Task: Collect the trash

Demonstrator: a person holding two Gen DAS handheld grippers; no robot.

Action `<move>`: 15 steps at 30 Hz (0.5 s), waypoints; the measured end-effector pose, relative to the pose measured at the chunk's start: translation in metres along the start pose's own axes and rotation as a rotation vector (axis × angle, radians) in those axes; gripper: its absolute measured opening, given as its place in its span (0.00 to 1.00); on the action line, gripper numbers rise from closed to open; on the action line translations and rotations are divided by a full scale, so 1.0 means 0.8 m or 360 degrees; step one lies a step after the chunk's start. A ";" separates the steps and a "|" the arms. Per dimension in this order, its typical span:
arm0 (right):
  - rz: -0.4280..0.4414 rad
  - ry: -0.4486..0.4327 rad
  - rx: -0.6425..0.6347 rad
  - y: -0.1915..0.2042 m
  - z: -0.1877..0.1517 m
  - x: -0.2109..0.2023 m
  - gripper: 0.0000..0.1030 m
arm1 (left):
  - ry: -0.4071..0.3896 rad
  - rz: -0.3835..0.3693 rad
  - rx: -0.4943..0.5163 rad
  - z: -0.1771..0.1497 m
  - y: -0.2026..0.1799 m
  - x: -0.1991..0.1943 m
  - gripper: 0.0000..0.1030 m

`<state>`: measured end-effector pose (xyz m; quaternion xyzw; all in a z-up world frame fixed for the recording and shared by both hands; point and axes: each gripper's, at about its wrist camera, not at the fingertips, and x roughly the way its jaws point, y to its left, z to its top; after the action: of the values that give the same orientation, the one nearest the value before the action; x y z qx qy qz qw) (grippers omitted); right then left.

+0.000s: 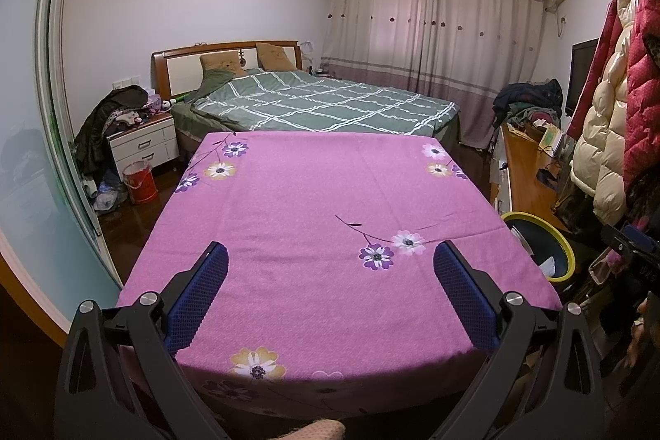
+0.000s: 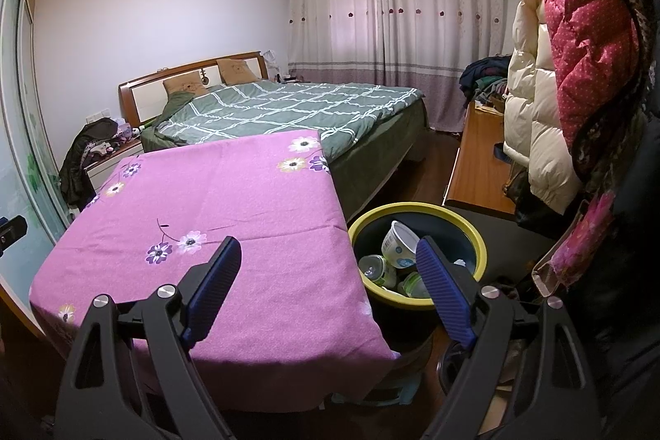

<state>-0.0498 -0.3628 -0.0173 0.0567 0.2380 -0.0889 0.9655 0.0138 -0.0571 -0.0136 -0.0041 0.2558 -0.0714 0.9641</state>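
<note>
A dark bin with a yellow rim (image 2: 474,234) stands on the floor right of the table; the left wrist view shows it as the bin (image 1: 567,254) at the table's right edge. Inside lie a white paper cup (image 2: 398,244) and small green-and-white containers (image 2: 377,269). The table wears a pink flowered cloth (image 1: 313,217) (image 2: 231,201) with no loose items on it. My left gripper (image 1: 330,258) is open above the cloth's near half, nothing between its blue pads. My right gripper (image 2: 328,254) is open over the table's right corner, its right finger (image 2: 441,291) in front of the bin.
Behind the table is a bed with a green checked cover (image 1: 321,102). A white nightstand (image 1: 142,143) piled with clothes and a red bucket (image 1: 140,182) stand at the left. Coats (image 2: 577,48) hang at the right over a wooden desk (image 2: 480,159).
</note>
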 end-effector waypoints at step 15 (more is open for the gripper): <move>0.0001 0.0005 0.0001 0.002 -0.001 0.002 0.80 | 0.0003 -0.0008 0.0028 -0.003 -0.007 0.002 0.95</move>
<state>-0.0487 -0.3617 -0.0188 0.0571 0.2395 -0.0885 0.9652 0.0133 -0.0631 -0.0164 0.0038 0.2559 -0.0760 0.9637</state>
